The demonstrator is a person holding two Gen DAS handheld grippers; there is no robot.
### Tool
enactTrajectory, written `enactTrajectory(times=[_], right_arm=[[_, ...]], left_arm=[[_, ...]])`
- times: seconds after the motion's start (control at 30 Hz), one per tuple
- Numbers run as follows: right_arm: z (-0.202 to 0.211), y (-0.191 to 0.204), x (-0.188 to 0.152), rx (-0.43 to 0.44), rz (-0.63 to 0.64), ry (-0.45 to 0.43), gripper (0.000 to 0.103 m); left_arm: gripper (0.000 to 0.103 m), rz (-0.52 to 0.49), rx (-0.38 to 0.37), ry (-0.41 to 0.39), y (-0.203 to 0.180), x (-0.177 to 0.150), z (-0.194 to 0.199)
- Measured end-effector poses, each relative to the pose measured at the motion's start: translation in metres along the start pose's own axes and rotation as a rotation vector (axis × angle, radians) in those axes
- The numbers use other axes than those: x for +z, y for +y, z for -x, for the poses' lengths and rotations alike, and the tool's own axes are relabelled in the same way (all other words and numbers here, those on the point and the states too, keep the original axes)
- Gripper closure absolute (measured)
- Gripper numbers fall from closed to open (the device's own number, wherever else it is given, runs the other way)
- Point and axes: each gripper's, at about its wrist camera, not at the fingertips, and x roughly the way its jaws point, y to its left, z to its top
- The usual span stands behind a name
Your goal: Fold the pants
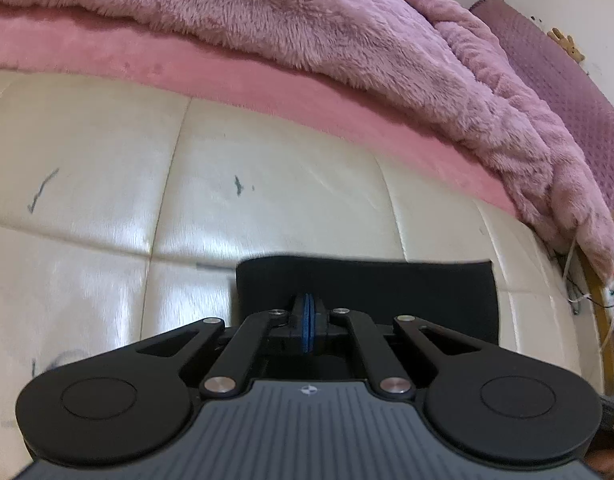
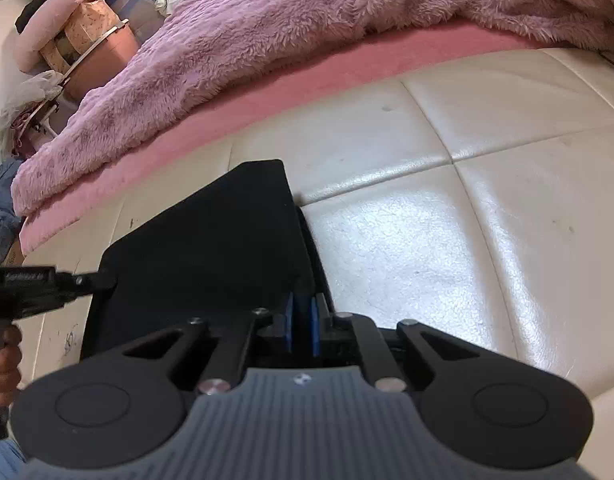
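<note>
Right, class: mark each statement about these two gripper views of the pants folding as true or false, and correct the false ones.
1. The pants are black. True.
2. The pants lie on the fluffy blanket. False: they are over the cream cushion.
3. The right gripper pinches the pants. True.
4. The left gripper is wide open. False: its blue pads are closed together.
5. The blanket is green. False: it is pinkish purple.

Plain black folded fabric pants lie below the fluffy mauve blanket, on glossy cream quilted leather bed padding with a pink sheet.
</note>
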Motion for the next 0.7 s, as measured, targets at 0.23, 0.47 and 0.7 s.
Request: enactTrajectory(times=[0.23,0.47,0.7], right_arm=[[-0.002,0.001,-0.003,-0.014,0.026,-0.002,0.101],[0.029,0.006,-0.005,-0.071,0.08,-0.071,0.077],[0.079,0.031,-0.038,-0.028,0.233,-0.105,0.087]], left_arm=[[0.1,-0.012,0.081,-0.019,0.003,0.015,-0.014],[0.1,-0.045,0.036,-0.055,-0.002,0.011,0.029],[0.1,-0.131,-0.062,0.07,-0.02,-0.039,0.068]])
